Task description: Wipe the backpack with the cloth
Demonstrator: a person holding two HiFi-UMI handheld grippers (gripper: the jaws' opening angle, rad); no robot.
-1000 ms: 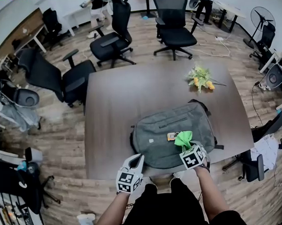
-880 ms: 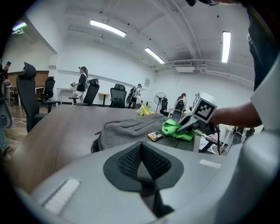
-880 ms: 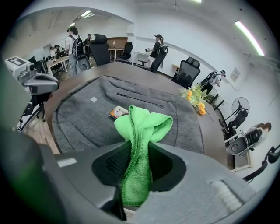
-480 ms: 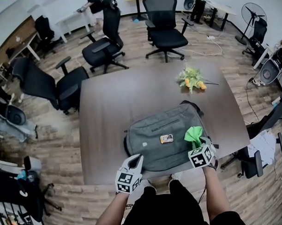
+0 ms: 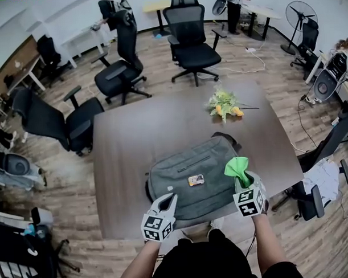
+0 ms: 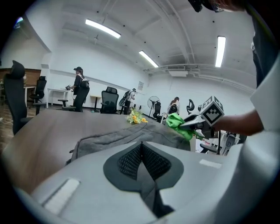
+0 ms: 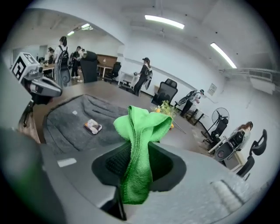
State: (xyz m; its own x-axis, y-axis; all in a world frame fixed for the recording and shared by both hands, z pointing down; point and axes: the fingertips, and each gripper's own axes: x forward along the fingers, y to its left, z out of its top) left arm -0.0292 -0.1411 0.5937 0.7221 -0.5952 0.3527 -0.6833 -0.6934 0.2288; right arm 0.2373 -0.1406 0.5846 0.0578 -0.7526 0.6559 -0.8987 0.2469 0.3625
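Over the last second my right gripper [image 5: 244, 183], its jaws pinching the green cloth [image 5: 237, 166], swept from the middle of the grey backpack [image 5: 181, 178], beside the small card [image 5: 196, 180] on it, out to the bag's right side, toward the counter's [image 5: 134, 137] right edge. The cloth stood bunched above the jaws, and I could not tell whether it touched the fabric. My left gripper [image 5: 168, 201] stayed by the near edge, jaws pressed together on nothing. I judged one stroke finished, with most of the backpack still to wipe.
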